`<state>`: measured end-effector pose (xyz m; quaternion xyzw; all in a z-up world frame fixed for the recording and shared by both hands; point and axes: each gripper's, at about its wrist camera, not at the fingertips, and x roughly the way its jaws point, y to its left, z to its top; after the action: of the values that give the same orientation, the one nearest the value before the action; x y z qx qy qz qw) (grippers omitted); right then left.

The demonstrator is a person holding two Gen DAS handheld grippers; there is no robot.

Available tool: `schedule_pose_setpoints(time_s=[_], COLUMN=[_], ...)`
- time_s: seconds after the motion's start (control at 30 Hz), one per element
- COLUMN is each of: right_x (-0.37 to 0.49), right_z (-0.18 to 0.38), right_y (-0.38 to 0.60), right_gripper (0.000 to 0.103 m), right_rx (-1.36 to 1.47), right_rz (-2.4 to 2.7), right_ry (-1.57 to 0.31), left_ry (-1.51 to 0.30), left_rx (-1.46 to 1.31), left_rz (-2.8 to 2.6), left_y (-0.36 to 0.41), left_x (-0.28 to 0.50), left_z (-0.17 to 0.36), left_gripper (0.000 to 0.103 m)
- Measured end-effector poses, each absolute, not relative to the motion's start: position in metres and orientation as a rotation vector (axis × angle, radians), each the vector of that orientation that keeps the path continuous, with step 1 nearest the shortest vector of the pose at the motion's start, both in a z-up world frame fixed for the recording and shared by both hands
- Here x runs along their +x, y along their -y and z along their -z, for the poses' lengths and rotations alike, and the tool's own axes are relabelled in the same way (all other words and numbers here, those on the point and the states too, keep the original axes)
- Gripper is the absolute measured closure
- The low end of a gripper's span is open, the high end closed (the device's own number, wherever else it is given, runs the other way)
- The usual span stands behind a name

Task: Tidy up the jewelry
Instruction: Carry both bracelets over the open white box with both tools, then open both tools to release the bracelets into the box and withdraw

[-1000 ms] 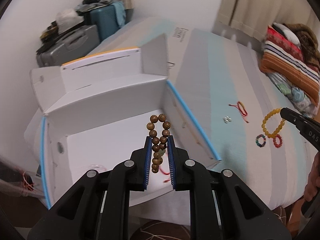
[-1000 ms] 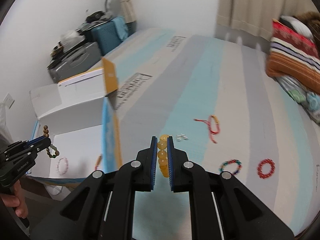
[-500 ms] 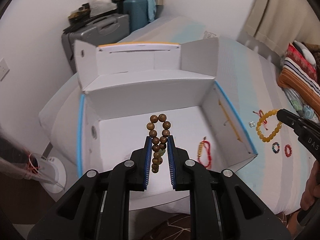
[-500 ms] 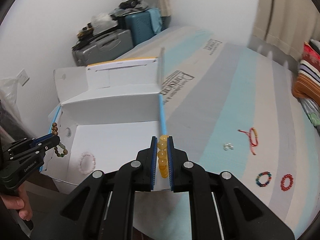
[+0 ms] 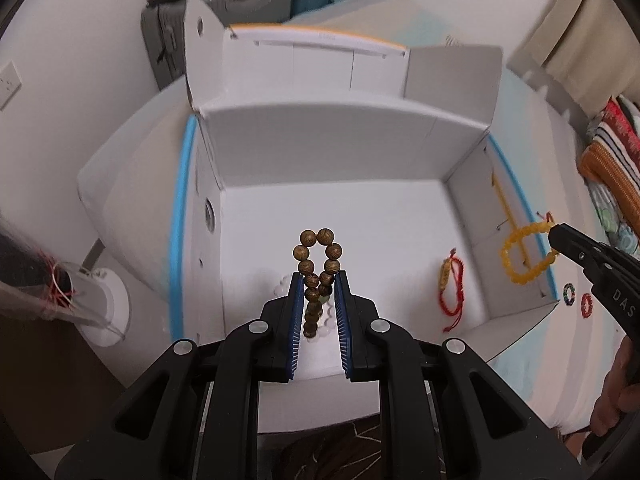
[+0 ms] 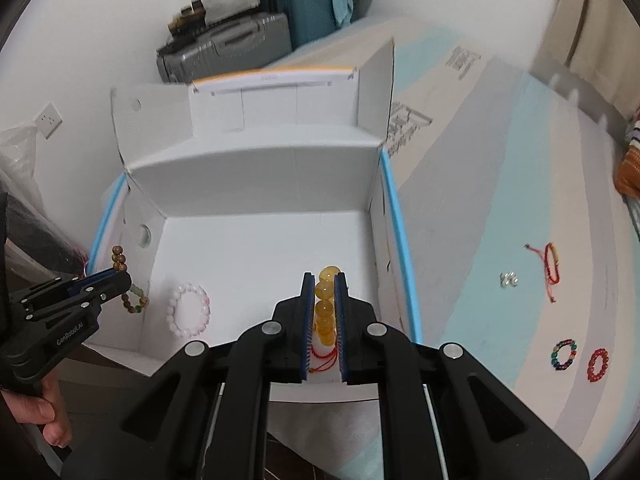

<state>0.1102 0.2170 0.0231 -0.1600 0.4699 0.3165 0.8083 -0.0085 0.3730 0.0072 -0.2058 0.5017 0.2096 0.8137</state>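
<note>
left wrist view: wooden bracelet hides pale bracelet.

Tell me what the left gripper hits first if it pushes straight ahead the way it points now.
Probably the white floor of the open box. The left gripper, shut on the brown bead bracelet, points down into it, with a pale bead bracelet lying just below the tips. Depth is unclear.

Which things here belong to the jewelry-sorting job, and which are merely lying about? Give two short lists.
Part of the job:
left gripper holding the wooden bead bracelet
right gripper holding the yellow bead bracelet
white box
pink bracelet in it
red bead bracelet and multicolour bracelet on the bed

Lying about:
grey suitcase
teal suitcase
</note>
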Motion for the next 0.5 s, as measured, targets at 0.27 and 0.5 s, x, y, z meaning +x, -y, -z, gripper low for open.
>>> schedule_pose_setpoints(time_s=[0.27,0.5], right_x=[0.123,0.121], right_z=[0.015,0.026], right_y=[-0.226,-0.228], right_gripper=[0.094,0.091], right_rx=[-0.373,-0.392], right_rz=[-0.645,-0.641], right_ry=[-1.124,-1.139], left_ry=[-1.156,-1.151], left_rx=[-0.462,-0.427], left_rz=[-0.441,-0.439], left_y=[-0.378,-0.372], left_x=[-0.003,0.001], left_z=[0.023,0.025], left_gripper=[0.088,0.087])
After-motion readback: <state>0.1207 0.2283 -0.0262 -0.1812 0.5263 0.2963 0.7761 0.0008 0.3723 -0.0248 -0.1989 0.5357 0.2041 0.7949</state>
